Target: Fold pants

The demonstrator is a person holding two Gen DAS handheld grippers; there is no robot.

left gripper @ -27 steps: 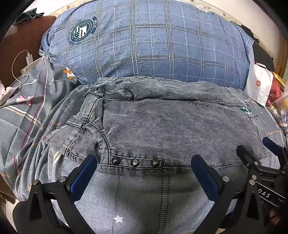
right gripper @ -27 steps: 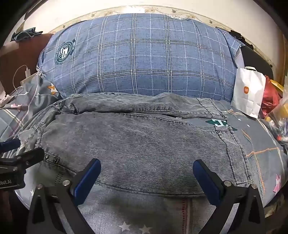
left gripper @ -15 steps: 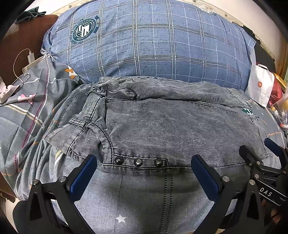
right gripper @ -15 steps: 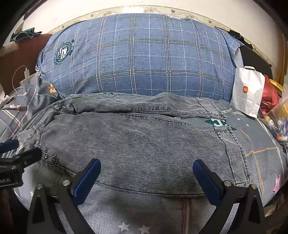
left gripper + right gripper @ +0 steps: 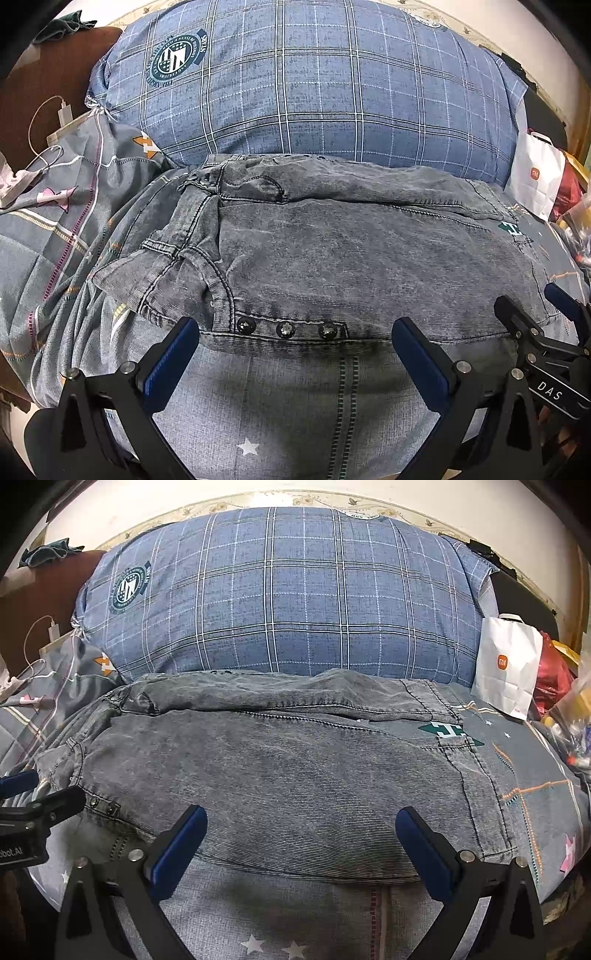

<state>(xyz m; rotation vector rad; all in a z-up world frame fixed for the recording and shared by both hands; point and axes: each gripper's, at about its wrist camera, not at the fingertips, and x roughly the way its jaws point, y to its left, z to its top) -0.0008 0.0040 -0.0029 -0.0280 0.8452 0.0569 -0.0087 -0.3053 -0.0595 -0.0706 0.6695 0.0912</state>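
Nearest, both grippers hang spread wide and empty: left gripper (image 5: 295, 350) over the studded hem, right gripper (image 5: 301, 840) beside it. Just beyond, the grey washed-denim pants (image 5: 351, 258) lie crosswise on the bed (image 5: 277, 424), before the blue plaid pillow (image 5: 288, 598).

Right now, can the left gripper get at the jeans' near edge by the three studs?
Probably yes: the left gripper is open, the studs lie just ahead between its fingers, and nothing covers that edge of the jeans.

You see a bed with a grey patterned sheet (image 5: 524, 775); on it lie grey washed denim pants (image 5: 280, 775), a big blue checked pillow (image 5: 288, 598) and a white paper bag (image 5: 508, 664).
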